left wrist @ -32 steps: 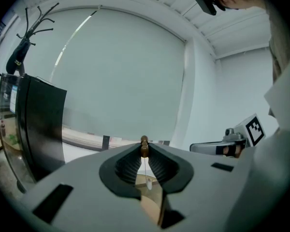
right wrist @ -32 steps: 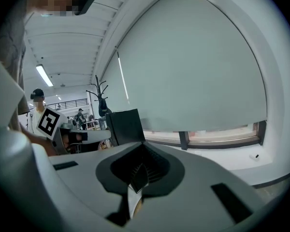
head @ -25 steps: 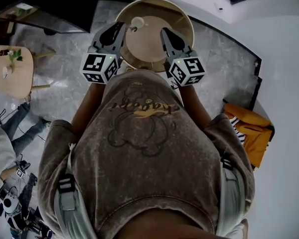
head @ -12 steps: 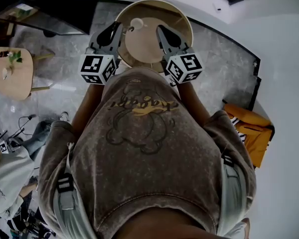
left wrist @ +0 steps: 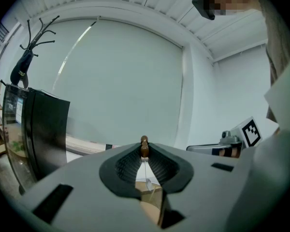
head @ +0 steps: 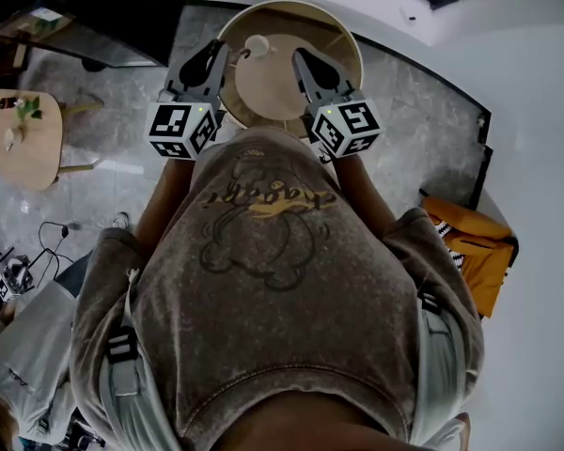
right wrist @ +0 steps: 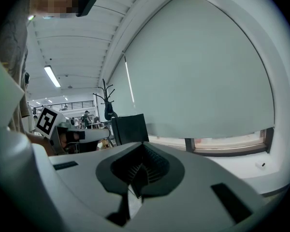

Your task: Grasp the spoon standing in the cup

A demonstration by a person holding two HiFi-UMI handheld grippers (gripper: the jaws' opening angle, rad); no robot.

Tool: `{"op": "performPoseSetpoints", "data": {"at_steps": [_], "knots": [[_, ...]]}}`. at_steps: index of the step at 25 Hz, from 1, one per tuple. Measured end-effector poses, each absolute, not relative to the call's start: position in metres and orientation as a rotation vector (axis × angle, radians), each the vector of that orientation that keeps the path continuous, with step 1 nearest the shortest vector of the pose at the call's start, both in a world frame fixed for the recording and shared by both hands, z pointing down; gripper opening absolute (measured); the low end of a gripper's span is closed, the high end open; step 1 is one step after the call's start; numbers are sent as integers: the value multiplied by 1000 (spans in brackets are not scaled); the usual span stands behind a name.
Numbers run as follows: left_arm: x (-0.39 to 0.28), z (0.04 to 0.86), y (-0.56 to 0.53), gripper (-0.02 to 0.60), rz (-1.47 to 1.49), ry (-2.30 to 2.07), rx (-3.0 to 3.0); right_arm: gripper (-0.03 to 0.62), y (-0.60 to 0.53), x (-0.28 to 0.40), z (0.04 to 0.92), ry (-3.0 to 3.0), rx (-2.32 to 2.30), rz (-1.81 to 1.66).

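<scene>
Pinching the spoon point(left wrist: 144, 143) at its brown handle tip, my left hand-held gripper point(left wrist: 144, 153) grips a thin, light, stiff, likely slippery stem; my right hand-held gripper point(right wrist: 137, 177) is pressed together, empty. Beyond, the spoon stands in the white cup point(head: 258, 43) on the round table point(head: 331, 43).

Soft daylight, fisheye warp, dark corners

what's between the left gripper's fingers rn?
The spoon: its brown handle tip is pinched between the left gripper fingers. Shows in the left gripper view.
</scene>
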State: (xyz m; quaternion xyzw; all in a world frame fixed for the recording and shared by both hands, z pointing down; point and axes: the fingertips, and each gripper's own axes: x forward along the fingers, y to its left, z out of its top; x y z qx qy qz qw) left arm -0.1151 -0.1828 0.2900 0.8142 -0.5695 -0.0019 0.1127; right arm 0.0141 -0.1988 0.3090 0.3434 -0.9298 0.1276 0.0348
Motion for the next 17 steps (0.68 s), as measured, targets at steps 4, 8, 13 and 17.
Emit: {"op": "performPoseSetpoints", "data": {"at_steps": [4,8,13,17], "knots": [[-113,290,-183,54,-4,-1678,2385,18,-198,18,312,-2857,1053,401],[-109,288,-180,54,1,-1683,2387,18,-194,23,311,-2858,1051,403],[-111,292,-181,54,12,-1687,2376,18,-195,21,314,-2854,1049,414],[-118,297,-184,54,14,-1686,2365,18,-199,16,317,-2850,1047,418]]}}
